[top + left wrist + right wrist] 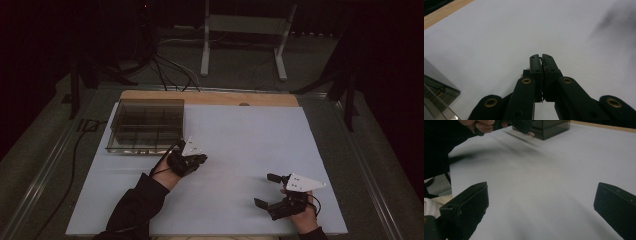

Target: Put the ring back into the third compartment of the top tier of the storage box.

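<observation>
Pale blue-grey table top, lying flat over a wooden board that shows as a strip along the far edge. Dim lighting throughout; dark floor and a white metal stand beyond the far edge.

Smoked clear plastic box with inner compartments, standing at the far left corner of the table top, upright. Contents too dark to tell. Same box seen at the top of the right gripper view and at the lower left edge of the left gripper view.

Left gripper, held in the left hand with a dark sleeve behind it, just near and right of the box's near right corner, jaws pointing right over bare table. Jaws pressed fully together in the left gripper view; a thin seam between the pads, with a small dark sliver there and a tiny reddish speck at the left jaw. Whether anything is pinched: cannot tell.

Right gripper, held in the right hand at the near right of the table, well apart from the box and from the left gripper. Jaws spread wide, pointing left, nothing between them; bare table top between the two pads in the right gripper view.
</observation>
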`<state>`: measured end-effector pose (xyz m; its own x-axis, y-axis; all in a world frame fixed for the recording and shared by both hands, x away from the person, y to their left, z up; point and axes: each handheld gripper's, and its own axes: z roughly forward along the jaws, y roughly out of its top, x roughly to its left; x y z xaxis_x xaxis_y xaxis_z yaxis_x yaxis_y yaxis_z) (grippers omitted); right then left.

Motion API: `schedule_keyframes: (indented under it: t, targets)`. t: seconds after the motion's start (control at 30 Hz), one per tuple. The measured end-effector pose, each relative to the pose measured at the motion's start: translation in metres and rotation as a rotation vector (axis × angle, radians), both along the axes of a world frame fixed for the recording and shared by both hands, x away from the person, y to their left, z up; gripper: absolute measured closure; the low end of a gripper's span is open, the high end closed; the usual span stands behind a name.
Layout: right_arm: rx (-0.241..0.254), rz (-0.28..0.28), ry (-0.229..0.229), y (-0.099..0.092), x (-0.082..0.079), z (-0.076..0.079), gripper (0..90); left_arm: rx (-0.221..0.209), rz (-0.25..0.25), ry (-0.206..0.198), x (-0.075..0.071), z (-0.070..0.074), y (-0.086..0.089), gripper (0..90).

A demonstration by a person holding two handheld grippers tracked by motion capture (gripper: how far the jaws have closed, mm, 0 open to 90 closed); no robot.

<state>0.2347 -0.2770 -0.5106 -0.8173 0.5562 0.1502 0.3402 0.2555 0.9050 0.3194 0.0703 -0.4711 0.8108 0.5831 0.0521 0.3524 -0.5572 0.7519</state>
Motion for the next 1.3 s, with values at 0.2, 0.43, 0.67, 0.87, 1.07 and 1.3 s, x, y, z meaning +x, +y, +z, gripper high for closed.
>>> schedule_keyframes:
  t: [0.2,0.43,0.67,0.87,1.07,1.3]
  targets:
    - [0.006,-0.004,-0.002,-0.001,0.0,0.0,0.0,-0.005,0.007,-0.005,0.0,0.003,0.002,89.8]
    - [0.001,-0.005,0.003,-0.001,0.0,0.0,0.0,-0.017,0.002,-0.021,-0.002,0.009,0.003,89.8]
    - [0.001,-0.005,0.006,-0.001,0.0,0.0,0.0,-0.038,0.007,-0.034,-0.003,0.017,0.007,89.8]
    - [-0.001,-0.005,0.005,-0.001,0.0,0.0,0.0,-0.058,0.017,-0.052,-0.004,0.023,0.011,89.8]
    - [0.001,-0.005,0.005,-0.001,0.001,0.0,0.0,-0.063,0.016,-0.056,-0.005,0.026,0.011,89.8]
    - [0.003,-0.006,0.0,-0.001,0.0,0.0,0.0,-0.084,0.025,-0.073,-0.007,0.033,0.016,89.8]
